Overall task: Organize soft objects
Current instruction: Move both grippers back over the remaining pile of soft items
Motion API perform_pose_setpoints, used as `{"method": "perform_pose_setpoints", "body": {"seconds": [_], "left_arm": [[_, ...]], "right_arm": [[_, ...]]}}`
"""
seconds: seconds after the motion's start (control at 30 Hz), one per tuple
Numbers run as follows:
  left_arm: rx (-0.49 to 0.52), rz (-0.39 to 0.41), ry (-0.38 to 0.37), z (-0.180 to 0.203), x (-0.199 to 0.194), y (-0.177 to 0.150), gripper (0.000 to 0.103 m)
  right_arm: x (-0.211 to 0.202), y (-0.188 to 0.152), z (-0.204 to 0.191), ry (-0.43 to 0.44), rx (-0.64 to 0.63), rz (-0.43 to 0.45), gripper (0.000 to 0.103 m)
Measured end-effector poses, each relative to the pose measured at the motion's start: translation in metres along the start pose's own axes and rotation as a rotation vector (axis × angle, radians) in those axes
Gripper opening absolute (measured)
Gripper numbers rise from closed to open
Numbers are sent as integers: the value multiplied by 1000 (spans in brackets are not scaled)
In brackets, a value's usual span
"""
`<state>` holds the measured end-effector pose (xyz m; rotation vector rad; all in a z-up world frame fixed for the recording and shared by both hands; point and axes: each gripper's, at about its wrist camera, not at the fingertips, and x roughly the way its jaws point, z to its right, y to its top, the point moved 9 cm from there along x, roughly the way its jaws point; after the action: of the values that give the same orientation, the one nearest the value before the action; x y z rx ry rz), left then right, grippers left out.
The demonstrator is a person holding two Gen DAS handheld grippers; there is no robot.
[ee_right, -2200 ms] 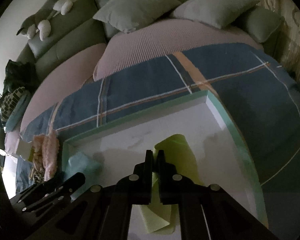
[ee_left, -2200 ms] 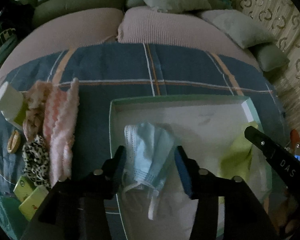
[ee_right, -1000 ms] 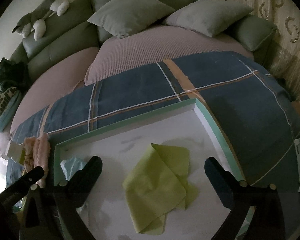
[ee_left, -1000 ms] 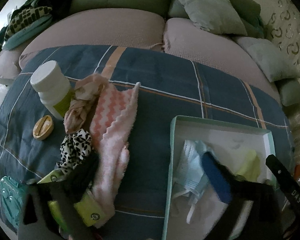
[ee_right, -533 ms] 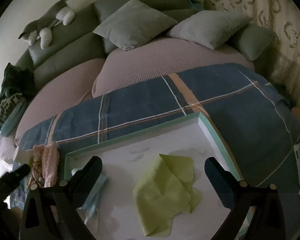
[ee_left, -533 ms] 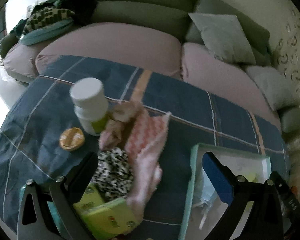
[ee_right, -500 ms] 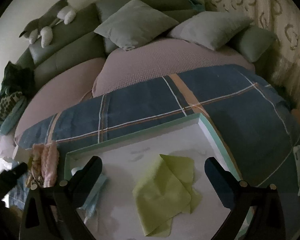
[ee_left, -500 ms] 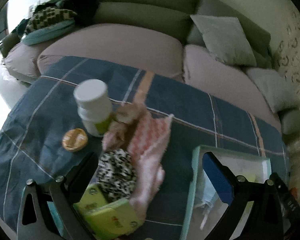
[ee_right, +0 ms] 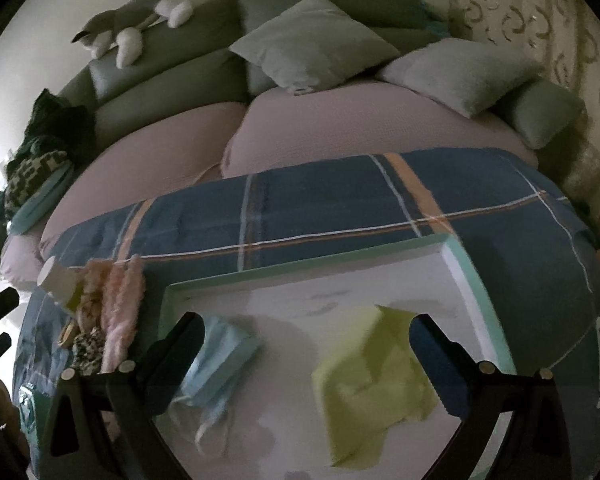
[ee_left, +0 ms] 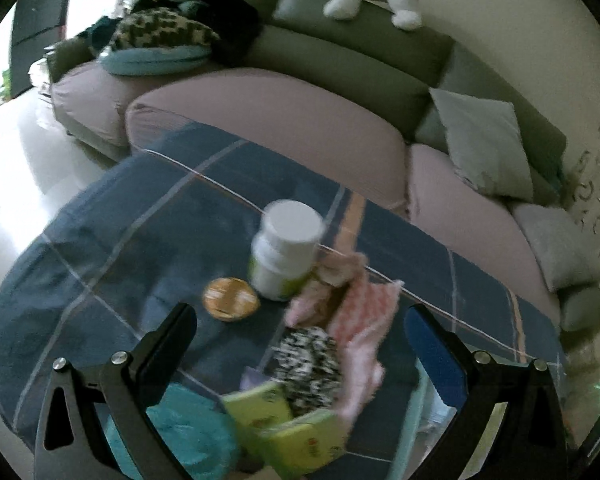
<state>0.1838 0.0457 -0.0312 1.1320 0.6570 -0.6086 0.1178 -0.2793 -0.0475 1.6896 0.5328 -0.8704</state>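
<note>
My left gripper point(ee_left: 300, 344) is open and empty above a pile on the blue plaid cloth point(ee_left: 148, 248): a pink wavy cloth point(ee_left: 364, 328), a leopard scrunchie point(ee_left: 306, 360) and a beige scrunchie point(ee_left: 336, 270). My right gripper point(ee_right: 306, 340) is open and empty over the green-rimmed white box point(ee_right: 466, 264). A blue face mask point(ee_right: 220, 354) and a yellow-green cloth point(ee_right: 374, 376) lie in the box. The pink cloth point(ee_right: 120, 308) also shows left of the box in the right wrist view.
A white bottle point(ee_left: 286, 248), an orange tin point(ee_left: 230, 299), yellow-green packets point(ee_left: 284, 428) and a teal item point(ee_left: 188, 432) lie by the pile. A sofa point(ee_right: 340, 128) with cushions and a plush toy point(ee_right: 136, 28) stands behind.
My left gripper let go of the face mask in the box and swung left over the pile. My right gripper opened, leaving the yellow-green cloth in the box, and drew back a little.
</note>
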Motion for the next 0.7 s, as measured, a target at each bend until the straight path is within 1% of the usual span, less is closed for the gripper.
{"method": "perform_pose_setpoints", "body": {"seconds": [0.17,0.3,0.4,0.5,0.57,0.7], "left_arm": [[-40,41,70,-36,-13,10,103],[-82,62,97,-64,-23,16,103],[-115,84,116,-83,-31,20,103],[-125,86,121,-93,-34,20,103],[-120,78,125,-95,-33,19,103],[-69,2,147,-93,-24,7,103]], "right_arm": [[0,-5,-33,61,-50,-11,103],[0,-10,-58,88,-96,-17,103],[2,-16,-82,137,-128,-31,103],[5,-25,-104,170,-163,-54,103],[7,-31,-117,188,-188,-69,103],[9,-46,-142,223,-237,-111,103]]}}
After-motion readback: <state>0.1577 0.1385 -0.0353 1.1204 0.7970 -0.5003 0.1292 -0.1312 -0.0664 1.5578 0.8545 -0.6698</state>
